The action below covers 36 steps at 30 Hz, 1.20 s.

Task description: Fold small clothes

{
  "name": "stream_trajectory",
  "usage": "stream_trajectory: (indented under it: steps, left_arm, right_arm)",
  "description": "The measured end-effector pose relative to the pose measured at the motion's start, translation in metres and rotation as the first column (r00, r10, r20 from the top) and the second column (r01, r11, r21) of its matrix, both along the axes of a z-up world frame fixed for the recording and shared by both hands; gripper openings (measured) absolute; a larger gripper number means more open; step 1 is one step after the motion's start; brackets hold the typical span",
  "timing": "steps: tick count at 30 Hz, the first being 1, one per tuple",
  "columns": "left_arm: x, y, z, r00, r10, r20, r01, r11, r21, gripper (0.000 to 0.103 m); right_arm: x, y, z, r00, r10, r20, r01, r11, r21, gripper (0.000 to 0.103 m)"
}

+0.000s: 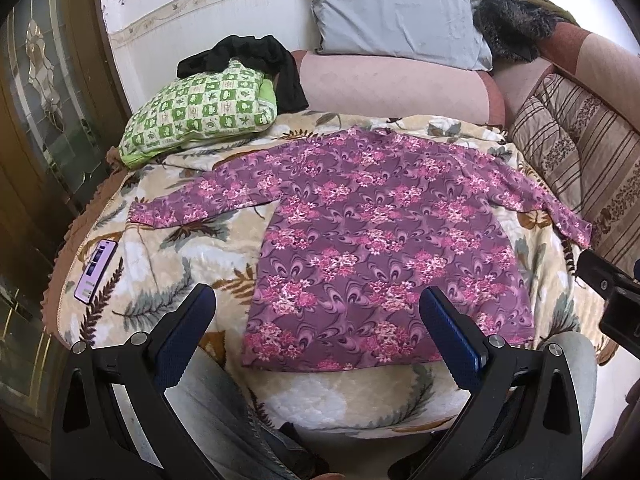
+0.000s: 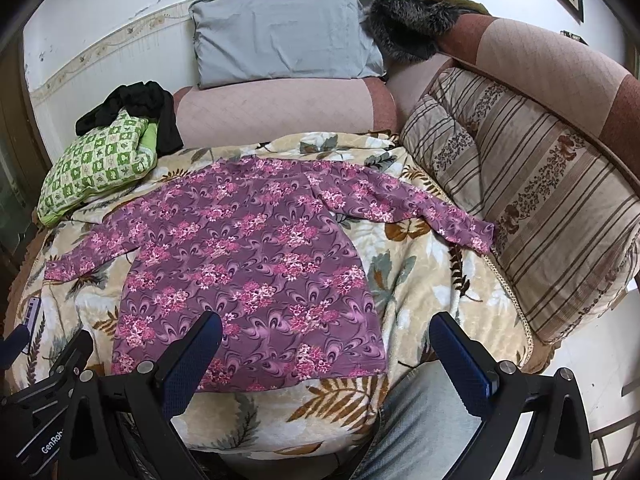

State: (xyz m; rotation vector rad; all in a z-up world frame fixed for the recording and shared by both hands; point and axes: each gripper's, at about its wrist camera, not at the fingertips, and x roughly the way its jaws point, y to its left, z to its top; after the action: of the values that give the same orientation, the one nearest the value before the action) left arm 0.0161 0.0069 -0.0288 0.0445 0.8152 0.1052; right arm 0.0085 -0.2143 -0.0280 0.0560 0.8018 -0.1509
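Note:
A purple long-sleeved top with pink flowers [image 1: 372, 240] lies flat on a leaf-patterned blanket [image 1: 180, 248], sleeves spread to both sides, hem toward me. It also shows in the right wrist view [image 2: 248, 272]. My left gripper [image 1: 318, 316] is open and empty, held above the hem's left part. My right gripper [image 2: 326, 344] is open and empty above the hem's right corner. The right gripper's body shows at the right edge of the left wrist view [image 1: 612, 292].
A phone [image 1: 96, 270] lies on the blanket at the left. A green checked pillow [image 1: 200, 112] with a black garment [image 1: 256, 60] sits at the back left. A grey pillow [image 1: 396, 16] and striped cushions [image 2: 532, 200] line the sofa back and right.

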Motion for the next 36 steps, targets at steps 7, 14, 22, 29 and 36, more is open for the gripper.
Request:
stream_trajectory:
  steps: [7,14,22,29,36]
  left_arm:
    - [0.007,0.001,-0.007,1.0,0.006,-0.025,-0.006,1.0,0.004,0.102]
    - [0.016,0.002,-0.015,0.998,0.014,-0.055,-0.013,1.0,0.004,0.103]
    - [0.025,0.007,-0.023,0.997,0.028,-0.078,-0.028,1.0,0.002,0.102]
    - [0.029,0.009,-0.026,0.996,0.033,-0.083,-0.033,0.999,0.012,0.102]
    - [0.033,0.01,-0.026,0.996,0.038,-0.081,-0.036,0.999,0.022,0.103]
  right_arm:
    - [0.008,-0.005,-0.012,1.0,0.0,-0.011,0.001,1.0,0.031,0.103]
    - [0.016,-0.006,-0.02,1.0,0.003,-0.027,-0.002,0.999,0.039,0.103]
    - [0.026,-0.004,-0.027,0.999,0.015,-0.042,-0.013,0.999,0.048,0.103]
    - [0.026,-0.004,-0.027,0.999,0.016,-0.042,-0.013,0.999,0.051,0.103]
    - [0.037,0.0,-0.032,0.999,0.03,-0.046,-0.026,0.997,0.066,0.103]
